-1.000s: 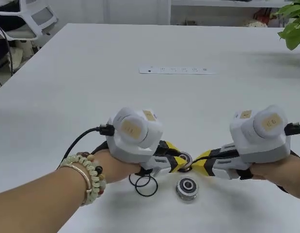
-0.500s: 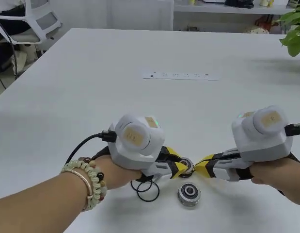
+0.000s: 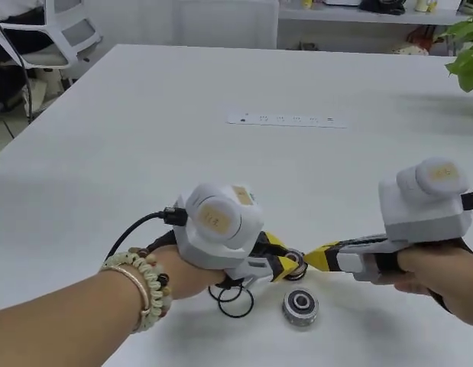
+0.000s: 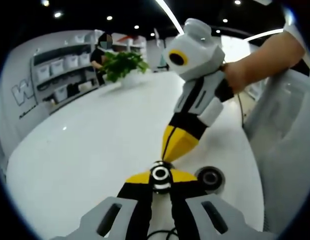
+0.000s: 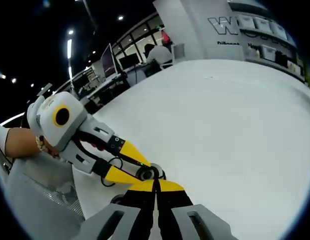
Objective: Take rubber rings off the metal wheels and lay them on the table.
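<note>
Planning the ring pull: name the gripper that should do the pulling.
Right. The left gripper is shut on the metal wheel, steadying it; the right gripper, tips shut, sits at that wheel's rim, likely placed to peel.

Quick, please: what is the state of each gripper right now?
Left gripper: closed, holding a metal wheel.
Right gripper: closed, tips at that wheel; whether it pinches anything cannot be told.

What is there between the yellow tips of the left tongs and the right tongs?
A metal wheel, clamped in the left tongs; the shut right tongs point at it. The head view shows this.
</note>
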`<state>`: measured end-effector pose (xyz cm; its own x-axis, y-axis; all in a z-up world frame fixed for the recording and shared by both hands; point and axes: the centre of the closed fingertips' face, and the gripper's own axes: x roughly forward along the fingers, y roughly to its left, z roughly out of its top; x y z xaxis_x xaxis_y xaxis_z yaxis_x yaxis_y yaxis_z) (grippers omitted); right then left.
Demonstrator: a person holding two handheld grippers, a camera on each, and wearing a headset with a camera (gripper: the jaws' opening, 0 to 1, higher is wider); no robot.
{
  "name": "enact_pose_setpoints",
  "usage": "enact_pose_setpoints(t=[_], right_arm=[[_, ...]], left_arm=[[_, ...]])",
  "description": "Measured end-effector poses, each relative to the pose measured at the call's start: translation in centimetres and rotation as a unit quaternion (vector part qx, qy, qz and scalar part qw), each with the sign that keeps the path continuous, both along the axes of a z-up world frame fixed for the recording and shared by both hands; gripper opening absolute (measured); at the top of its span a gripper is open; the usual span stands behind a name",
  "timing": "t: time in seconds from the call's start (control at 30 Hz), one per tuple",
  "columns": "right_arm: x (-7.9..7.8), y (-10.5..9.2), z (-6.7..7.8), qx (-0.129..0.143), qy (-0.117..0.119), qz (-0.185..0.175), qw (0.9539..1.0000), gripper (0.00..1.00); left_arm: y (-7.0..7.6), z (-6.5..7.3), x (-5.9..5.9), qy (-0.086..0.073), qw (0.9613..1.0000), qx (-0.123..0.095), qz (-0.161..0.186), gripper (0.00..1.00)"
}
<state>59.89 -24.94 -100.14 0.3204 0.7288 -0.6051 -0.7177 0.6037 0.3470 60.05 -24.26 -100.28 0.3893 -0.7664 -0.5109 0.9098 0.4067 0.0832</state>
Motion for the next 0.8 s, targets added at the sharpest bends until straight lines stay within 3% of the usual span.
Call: enact_pose_setpoints(t=[0.47, 0.5, 0.57, 0.6, 0.67, 0.77, 0.8], right_arm=[[-0.4, 0.8, 0.6, 0.006, -0.009, 0.014, 0.9998, 0.0], [-0.6, 1.0, 0.7, 0.012, -0.01, 0.021, 0.9997, 0.0], [-0.5, 2.1, 2.2, 0.049, -0.023, 0.023, 0.9983, 0.0], [-0.4, 2.1, 2.2, 0.034, -0.028, 0.024, 0.9987, 0.0], [-0.3, 1.8, 1.4, -0.025, -0.071, 0.055, 0.9957, 0.0], [-0.5, 1.9, 0.7, -0.015, -0.05, 0.051, 0.9974, 0.0], [-0.2, 1.6, 0.7, -0.021, -0.054, 0.048, 0.9971, 0.0]], left_arm=[[0.0, 0.0, 0.0, -0.001, 1.0, -0.002, -0.002, 0.13], [0.0, 0.0, 0.0, -0.001, 1.0, -0.002, -0.002, 0.13], [0.0, 0.0, 0.0, 0.0, 1.0, -0.002, -0.002, 0.13], [0.0, 0.0, 0.0, 0.0, 1.0, -0.002, -0.001, 0.13], [0.0, 0.0, 0.0, -0.001, 1.0, -0.003, -0.001, 0.13], [0.0, 0.0, 0.0, 0.0, 1.0, -0.003, 0.0, 0.13], [0.0, 0.0, 0.0, 0.001, 1.0, -0.003, 0.0, 0.13]])
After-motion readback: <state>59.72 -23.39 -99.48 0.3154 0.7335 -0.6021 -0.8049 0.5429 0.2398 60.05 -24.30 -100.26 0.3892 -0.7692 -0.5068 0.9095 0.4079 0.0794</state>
